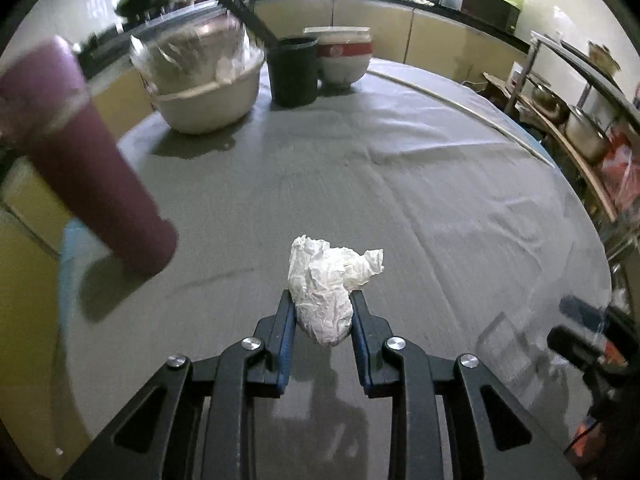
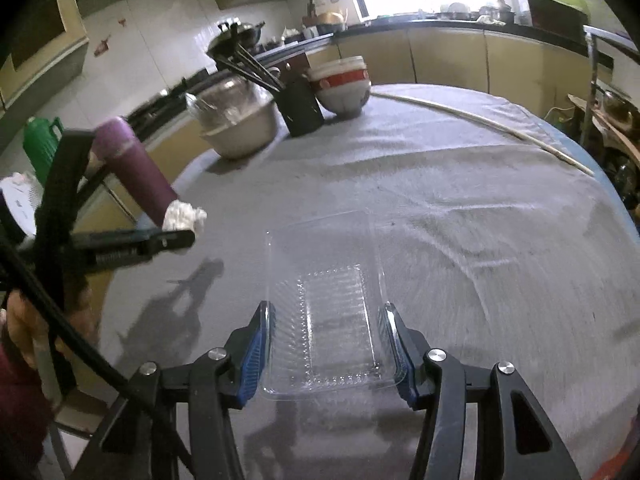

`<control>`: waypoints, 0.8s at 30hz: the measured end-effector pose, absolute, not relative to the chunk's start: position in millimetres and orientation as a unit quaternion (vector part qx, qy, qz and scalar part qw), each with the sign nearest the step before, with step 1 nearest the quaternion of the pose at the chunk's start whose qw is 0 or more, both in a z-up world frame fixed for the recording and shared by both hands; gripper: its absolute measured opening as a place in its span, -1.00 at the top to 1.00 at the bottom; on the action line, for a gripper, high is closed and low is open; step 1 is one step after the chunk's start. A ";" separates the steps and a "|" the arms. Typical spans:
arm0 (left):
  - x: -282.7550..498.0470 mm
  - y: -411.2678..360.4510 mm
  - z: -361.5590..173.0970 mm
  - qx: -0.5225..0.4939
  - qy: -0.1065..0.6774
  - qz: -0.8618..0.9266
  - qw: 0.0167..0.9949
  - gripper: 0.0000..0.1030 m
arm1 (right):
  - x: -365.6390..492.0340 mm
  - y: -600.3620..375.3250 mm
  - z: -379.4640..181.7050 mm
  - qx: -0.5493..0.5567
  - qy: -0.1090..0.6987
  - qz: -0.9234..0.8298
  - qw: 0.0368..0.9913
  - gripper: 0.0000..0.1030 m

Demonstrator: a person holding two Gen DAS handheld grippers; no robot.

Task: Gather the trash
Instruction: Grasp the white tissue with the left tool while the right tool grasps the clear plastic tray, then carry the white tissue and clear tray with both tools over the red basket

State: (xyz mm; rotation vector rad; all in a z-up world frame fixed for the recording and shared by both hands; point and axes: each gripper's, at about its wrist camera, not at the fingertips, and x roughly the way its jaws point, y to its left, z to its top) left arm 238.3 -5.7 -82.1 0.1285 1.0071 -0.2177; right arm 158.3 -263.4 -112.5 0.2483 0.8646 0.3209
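Both cameras ride close above the grey-clothed table (image 1: pixel 440 208), angled down along their own fingers toward the far kitchen counter (image 2: pixel 460 28). Both views share the far-left bowls (image 1: pixel 208 92) and the purple bottle (image 2: pixel 136 172); the right view also catches the left gripper (image 2: pixel 180 236) at its left.

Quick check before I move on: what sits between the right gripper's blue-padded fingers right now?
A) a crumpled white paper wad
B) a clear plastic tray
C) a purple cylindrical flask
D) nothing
B: in the right wrist view the right gripper has its pads against both side rims of the clear plastic tray.
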 end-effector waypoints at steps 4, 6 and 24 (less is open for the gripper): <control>192.0 -12.2 -59.7 0.099 0.440 -0.090 0.888 0.47 | 124.2 -261.2 -95.3 0.134 0.397 0.153 0.895 -0.10; 174.4 -14.5 -51.6 0.105 0.426 -0.091 0.894 0.47 | 107.3 -260.7 -88.4 0.135 0.389 0.149 0.899 -0.10; 76.1 -44.8 -24.8 0.130 0.367 -0.097 0.916 0.46 | 18.3 -291.5 -69.1 0.158 0.354 0.123 0.913 -0.10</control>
